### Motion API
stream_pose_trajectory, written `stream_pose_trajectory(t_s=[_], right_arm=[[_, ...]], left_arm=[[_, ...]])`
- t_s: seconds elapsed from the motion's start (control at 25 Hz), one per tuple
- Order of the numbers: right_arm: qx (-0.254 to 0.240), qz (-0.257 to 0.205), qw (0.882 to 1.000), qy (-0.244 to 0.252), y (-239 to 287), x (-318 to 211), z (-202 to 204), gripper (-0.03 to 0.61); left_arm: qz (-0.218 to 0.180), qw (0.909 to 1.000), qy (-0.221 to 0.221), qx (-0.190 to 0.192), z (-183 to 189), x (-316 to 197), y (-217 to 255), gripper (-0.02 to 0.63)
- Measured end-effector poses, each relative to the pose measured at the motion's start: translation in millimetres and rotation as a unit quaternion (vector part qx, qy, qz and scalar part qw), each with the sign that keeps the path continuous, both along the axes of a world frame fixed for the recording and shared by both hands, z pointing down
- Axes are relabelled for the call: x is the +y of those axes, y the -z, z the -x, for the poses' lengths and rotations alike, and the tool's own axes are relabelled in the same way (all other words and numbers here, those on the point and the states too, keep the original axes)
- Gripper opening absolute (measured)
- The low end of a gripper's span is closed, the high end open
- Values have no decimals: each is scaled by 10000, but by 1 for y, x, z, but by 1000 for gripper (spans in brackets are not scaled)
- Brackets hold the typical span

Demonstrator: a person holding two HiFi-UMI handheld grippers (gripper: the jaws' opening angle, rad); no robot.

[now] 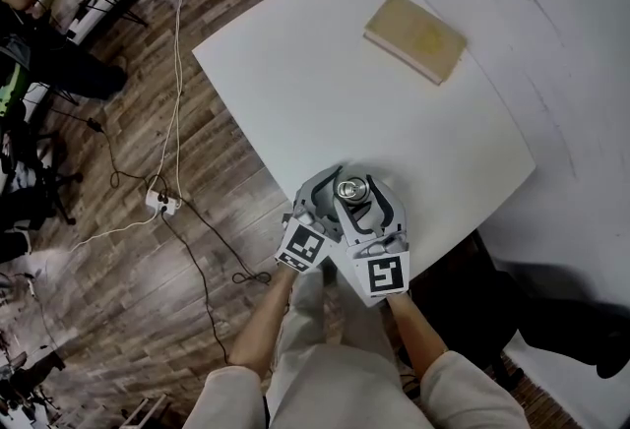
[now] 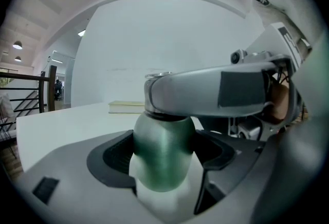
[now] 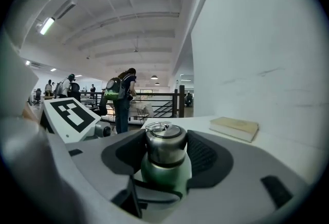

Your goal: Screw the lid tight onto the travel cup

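Ok, left gripper [image 2: 163, 155] is clamped on the travel cup [image 2: 163, 171]: pads tight on both sides of the green body, low down, jaws fairly wide bc the cup's fat. Right gripper [image 3: 165, 152] sits higher up, dark pads pressed vs. the steel lid [image 3: 165, 142] from either side. Lid's on the cup's neck, upright.

In the left gripper view the right one's grey finger [image 2: 216, 92] crosses right over the cup's top and hides the lid.

Cup stands on the white table [image 1: 325, 92], at the edge nearest the person. Beyond the cup, well apart at the table's far side: a tan book [image 1: 414, 35], lying flat.

Left of the cup, off the table: wood floor [image 1: 108, 270] w/ a white cable and power strip [image 1: 162, 204]. Behind the cup in the right gripper view there's a railing [image 3: 159, 106] and ppl w/ backpacks [image 3: 121, 95]. White wall [image 1: 561, 24] past the book.
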State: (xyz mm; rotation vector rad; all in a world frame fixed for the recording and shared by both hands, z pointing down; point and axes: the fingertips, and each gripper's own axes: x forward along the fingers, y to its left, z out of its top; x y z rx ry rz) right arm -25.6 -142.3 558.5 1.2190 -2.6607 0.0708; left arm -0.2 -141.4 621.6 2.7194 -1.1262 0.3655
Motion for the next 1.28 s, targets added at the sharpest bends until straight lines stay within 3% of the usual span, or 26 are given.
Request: stream_pose_trajectory(t_s=[0.2,0.28,0.36,0.48,0.72,1.0,1.28], right_arm=[[-306,211,9991,-180,-1,1,-2,244],[-471,357,9982,139,0,4,0,251],[-533,427,9955,653,1,9,3,307],[-416,387,9884,1411,3,11,5,307],[-206,387,9662,2541,4,8,12,304],[164,279,9377,3460,-2,6,23,293],[355,418,8970,4385,-6,12,29,271]], left_arm=[[-1,10000,-5,4,0,-1,0,362],[0,10000,-6,1,0,-1,0,362],[3,10000,-8,1,-1,-1,0,362],[4,10000,-15,11,0,-1,0,362],[20,10000,-24,28,1,-3,0,362],[6,10000,-66,-23,1,-2,-1,362],[2,9999,-125,-5,-2,-3,-1,362]])
